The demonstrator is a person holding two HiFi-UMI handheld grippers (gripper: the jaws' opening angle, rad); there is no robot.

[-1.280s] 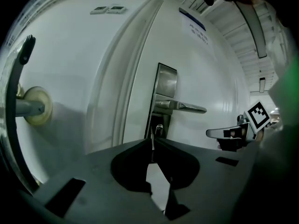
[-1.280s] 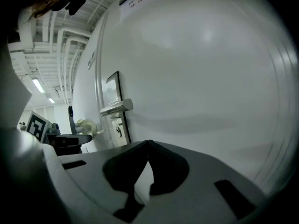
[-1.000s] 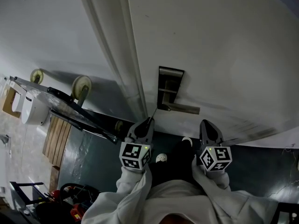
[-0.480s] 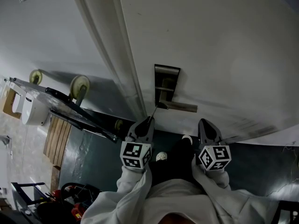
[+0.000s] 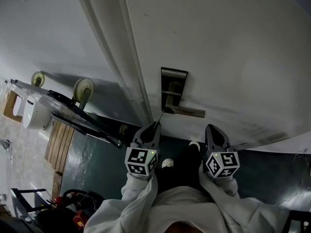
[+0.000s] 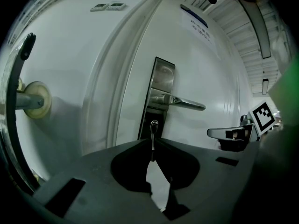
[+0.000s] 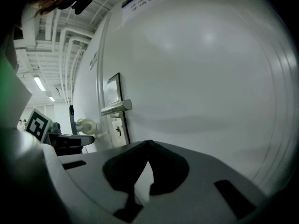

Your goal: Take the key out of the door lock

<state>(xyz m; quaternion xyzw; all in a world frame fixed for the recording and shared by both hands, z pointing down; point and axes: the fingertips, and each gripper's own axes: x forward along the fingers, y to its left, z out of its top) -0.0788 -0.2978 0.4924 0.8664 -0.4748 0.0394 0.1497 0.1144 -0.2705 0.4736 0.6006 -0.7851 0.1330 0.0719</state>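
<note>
The whole thing comes down to one line, really. The key (image 6: pixel 153 133) pokes straight out of the left gripper (image 5: pixel 154 126) and aims at the lock plate (image 5: pixel 172 89). Looking down from the head view, that plate sits at about 1 o'clock from the jaw tips. The key's long axis runs 7-to-1 there, pretty much in line with the gripper itself. My guess is any pull should go back along that same line toward 7 o'clock, because going sideways could bind that skinny blade.

The left jaws are pinched right down on the key, with nothing but that sliver of metal between them. In the left gripper view its far end lands on the dark lower part of the plate, just under the lever handle (image 6: pixel 187 103). I honestly can't tell if the tip is seated in the keyhole or just clear of it.

The right gripper (image 5: pixel 214 130) sits at 3 o'clock from the left one, well off to the side of the lock. Its jaws are closed tip to tip on nothing, facing bare door (image 5: pixel 233 42). The left one is plainly nearer.

Materials-wise, the key is thin, flat, bright metal. The plate is a tall brushed-steel rectangle, and the lever is a smooth satin bar pointing to 3 o'clock. The door is smooth white paint with a slight sheen, and the jaws look like matte grey plastic.
</note>
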